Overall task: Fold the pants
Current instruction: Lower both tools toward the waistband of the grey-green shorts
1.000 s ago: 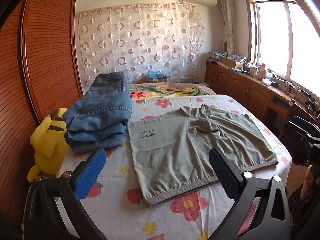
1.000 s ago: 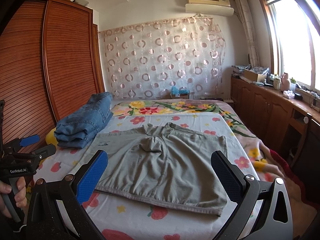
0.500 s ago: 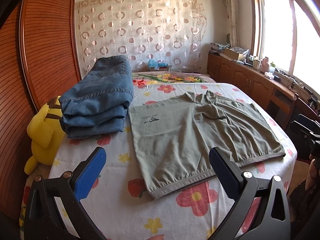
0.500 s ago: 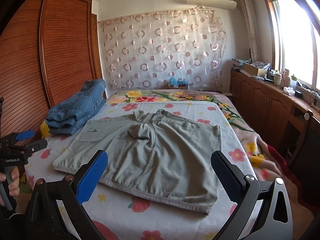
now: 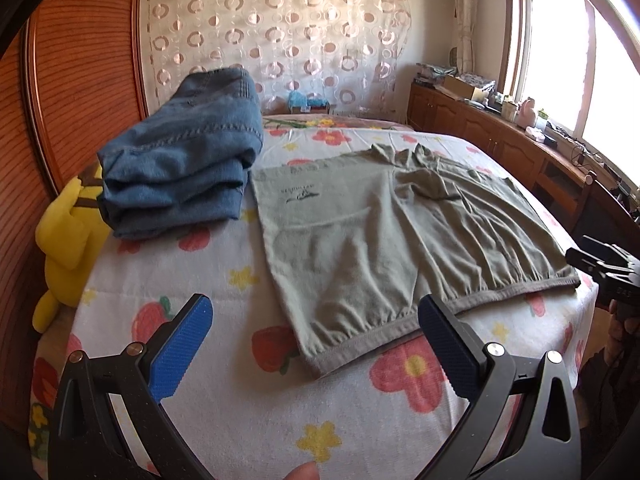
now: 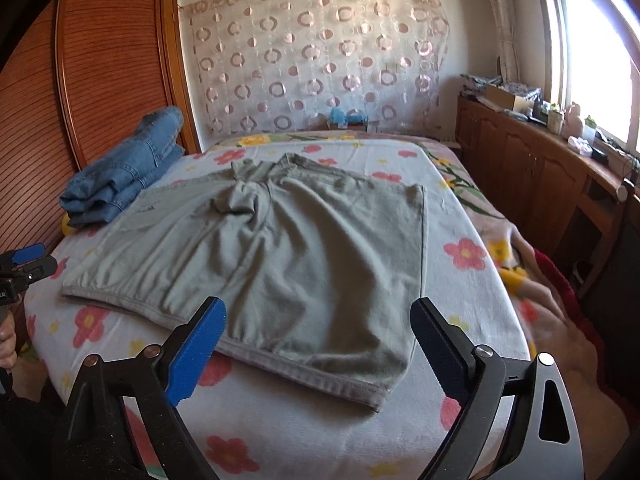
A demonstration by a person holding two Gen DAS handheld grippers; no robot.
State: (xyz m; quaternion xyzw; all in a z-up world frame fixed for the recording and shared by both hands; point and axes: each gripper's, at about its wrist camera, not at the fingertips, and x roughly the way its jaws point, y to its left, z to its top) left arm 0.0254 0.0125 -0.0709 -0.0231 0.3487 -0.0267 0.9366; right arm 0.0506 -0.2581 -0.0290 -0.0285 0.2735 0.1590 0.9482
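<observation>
Grey-green pants (image 6: 280, 256) lie flat, creased; left claw (image 5: 316, 344) and right claw (image 6: 318, 344) both released

To my left a stack of folded blue jeans (image 5: 176, 176) sits on the bed (image 5: 224, 320), whose white cover is printed with red and yellow flowers. A yellow plush toy (image 5: 64, 248) is wedged between the bed's edge and the slatted wooden wardrobe (image 6: 100, 64), just beside the jeans. Behind the bed hangs a sheer curtain (image 6: 316, 56) patterned with pink rings, and a small blue object (image 6: 340, 117) rests at its foot; I cannot tell what it is. Along my right runs a low wooden cabinet (image 6: 532, 172) cluttered with boxes and small items, under a bright window (image 5: 560, 44). A red-trimmed blanket (image 6: 540, 280) drapes off the bed's right side.
</observation>
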